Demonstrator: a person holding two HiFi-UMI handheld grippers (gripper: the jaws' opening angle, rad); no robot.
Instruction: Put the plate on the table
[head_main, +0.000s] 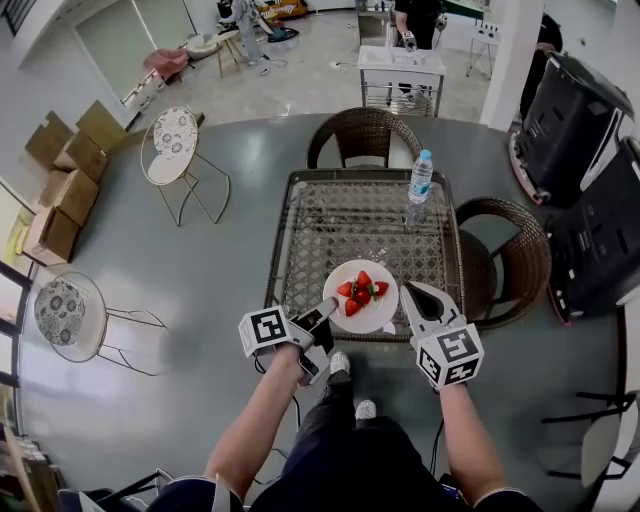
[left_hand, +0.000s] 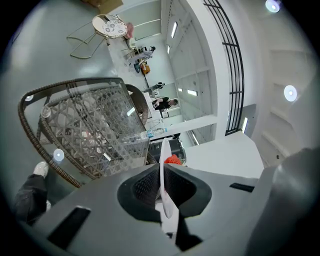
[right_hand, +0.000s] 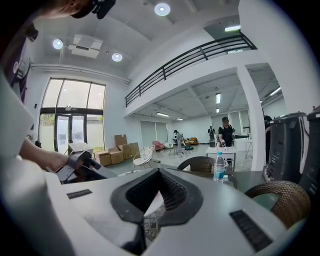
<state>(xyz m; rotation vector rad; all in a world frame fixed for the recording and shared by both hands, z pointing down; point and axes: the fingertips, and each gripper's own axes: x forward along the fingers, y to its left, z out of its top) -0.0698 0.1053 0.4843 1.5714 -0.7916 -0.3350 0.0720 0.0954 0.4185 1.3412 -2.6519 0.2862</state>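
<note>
The person wore a dark blue top with short sleeves (head_main: 192, 494), dark trousers (head_main: 330, 440) and pale shoes (head_main: 340, 366). The left gripper (head_main: 326, 308) and the right gripper (head_main: 407, 290) were grey, with pointed jaws that had black ribbed pads (left_hand: 145, 187) on the inside. Each one had a white cube (head_main: 264, 330) at the back with black square marks on it, and thin black cables (head_main: 295, 408) ran down from the grippers.
</note>
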